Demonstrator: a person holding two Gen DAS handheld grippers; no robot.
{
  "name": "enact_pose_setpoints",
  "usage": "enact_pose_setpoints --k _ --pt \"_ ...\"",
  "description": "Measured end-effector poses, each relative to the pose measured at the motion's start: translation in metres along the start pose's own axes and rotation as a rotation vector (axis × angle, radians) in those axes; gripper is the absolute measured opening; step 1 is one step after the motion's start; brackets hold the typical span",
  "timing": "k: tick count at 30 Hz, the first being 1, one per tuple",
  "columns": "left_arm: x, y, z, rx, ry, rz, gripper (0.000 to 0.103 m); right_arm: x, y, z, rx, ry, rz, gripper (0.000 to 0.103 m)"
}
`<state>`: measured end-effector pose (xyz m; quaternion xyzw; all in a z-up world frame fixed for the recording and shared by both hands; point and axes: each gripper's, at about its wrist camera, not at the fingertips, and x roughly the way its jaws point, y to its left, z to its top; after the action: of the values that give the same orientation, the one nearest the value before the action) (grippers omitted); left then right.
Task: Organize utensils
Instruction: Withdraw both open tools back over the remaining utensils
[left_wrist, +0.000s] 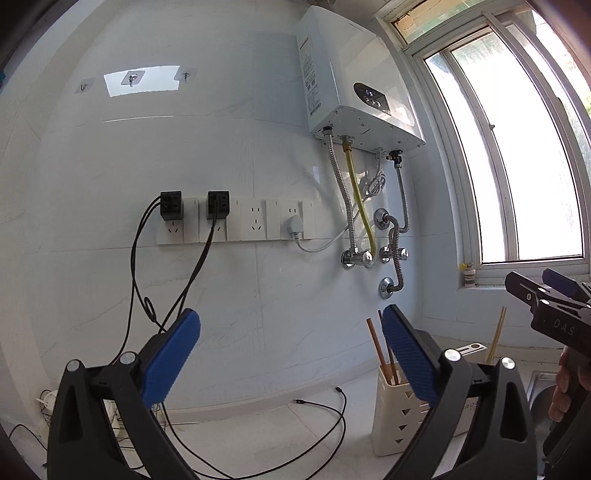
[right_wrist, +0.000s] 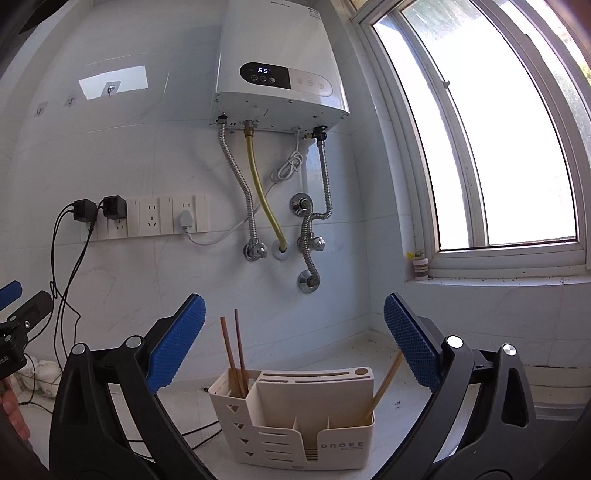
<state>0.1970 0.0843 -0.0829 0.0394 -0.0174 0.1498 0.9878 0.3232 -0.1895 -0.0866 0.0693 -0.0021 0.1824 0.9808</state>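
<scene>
A cream utensil holder (right_wrist: 295, 417) stands on the white counter against the tiled wall. Two brown chopsticks (right_wrist: 232, 354) stick up from its left compartment, and pale yellow chopsticks (right_wrist: 384, 387) lean in its right compartment. My right gripper (right_wrist: 293, 301) is held level above and in front of the holder, open, with nothing between its blue pads. My left gripper (left_wrist: 291, 312) is open and empty too, left of the holder (left_wrist: 391, 417); its right finger hides part of the brown chopsticks (left_wrist: 375, 343). The right gripper (left_wrist: 535, 282) shows at the right edge of the left wrist view.
A white water heater (right_wrist: 280, 66) with hoses hangs above the holder. Wall sockets (left_wrist: 255, 219) carry black adapters, and black cables (left_wrist: 325, 410) trail over the counter. A window (right_wrist: 498, 140) with a small bottle (right_wrist: 421, 267) on its sill is at the right. A sink edge (left_wrist: 543, 384) lies beyond the holder.
</scene>
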Motion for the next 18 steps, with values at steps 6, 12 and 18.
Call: enact_pose_setpoints --k 6,12,18 --pt "-0.03 0.04 -0.003 0.006 0.077 0.061 0.098 -0.014 0.034 -0.009 -0.006 0.09 0.086 0.095" --pt "-0.057 0.076 -0.015 -0.002 0.183 0.137 0.098 -0.025 0.062 -0.021 -0.003 0.167 0.141 0.095" --pt "-0.08 0.106 -0.04 -0.016 0.327 0.229 0.098 -0.024 0.085 -0.04 -0.015 0.275 0.19 0.095"
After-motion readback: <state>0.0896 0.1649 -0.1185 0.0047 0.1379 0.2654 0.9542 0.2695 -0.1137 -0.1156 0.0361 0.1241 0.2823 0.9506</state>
